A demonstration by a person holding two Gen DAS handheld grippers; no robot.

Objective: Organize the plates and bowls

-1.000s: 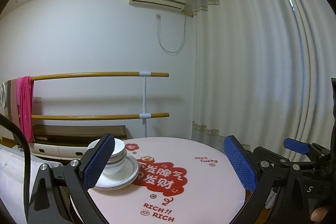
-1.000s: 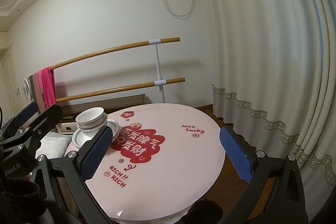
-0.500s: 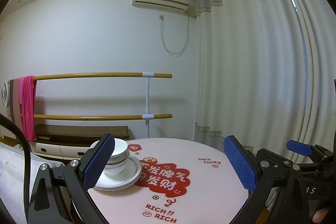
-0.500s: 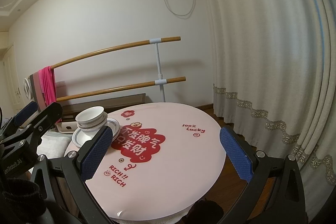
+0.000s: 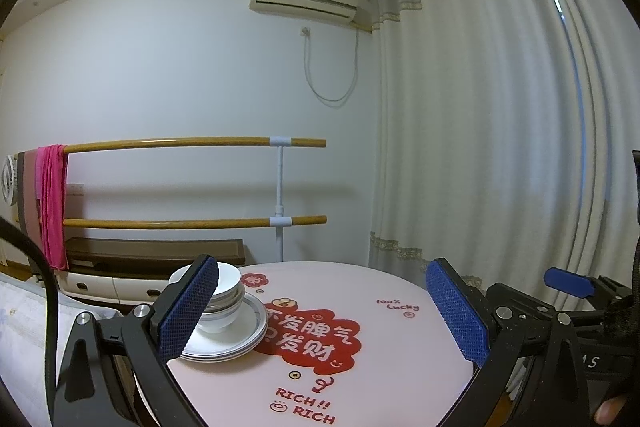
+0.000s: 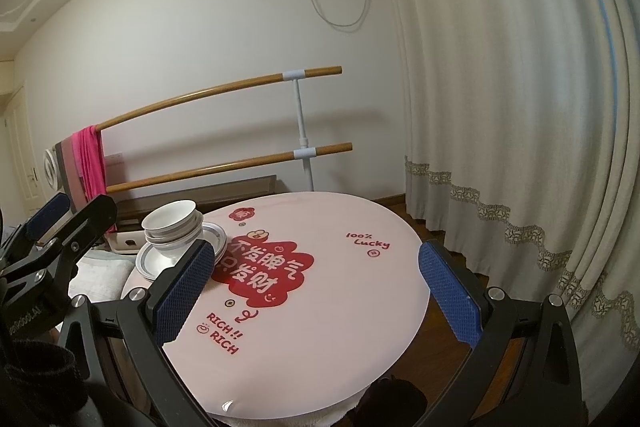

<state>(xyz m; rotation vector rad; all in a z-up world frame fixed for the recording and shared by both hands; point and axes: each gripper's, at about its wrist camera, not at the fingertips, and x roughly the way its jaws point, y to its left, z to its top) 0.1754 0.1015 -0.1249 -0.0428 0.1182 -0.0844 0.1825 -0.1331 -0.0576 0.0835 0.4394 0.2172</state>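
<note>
Closest in, both tongs are spread wide with nothing in them. The left tongs [image 5: 320, 311] hang over the near edge of the round pink surface [image 5: 400, 339], blue pads [image 5: 188, 311] far apart and bare. Same deal with the right tongs [image 6: 316, 291], wide open and holding nothing, pointed across the surface [image 6: 340, 327] from the near rim. You can see the left tongs poking into the right wrist view at the left edge too.

Past the big red sticker in the middle, on the far left part of the surface, sits the stack: a few nested white bowls [image 6: 170, 225] on top of a small pile of rimmed plates [image 6: 150, 261]. In the left wrist view the bowls [image 5: 228, 289] and plates [image 5: 240, 341] are partly hidden behind the left pad.

Handling guess: looks like glazed ceramic, so stiff, slick, breakable, and the whole stack together would be hefty. I'd pinch one bowl by its rim, wall between the pads, and lift straight up so the ones below don't drag. The plates lie flat, so only the rim edge gives any grip.

Behind it all: wooden bars with a pink cloth [image 6: 90, 163], then wall and curtain.
</note>
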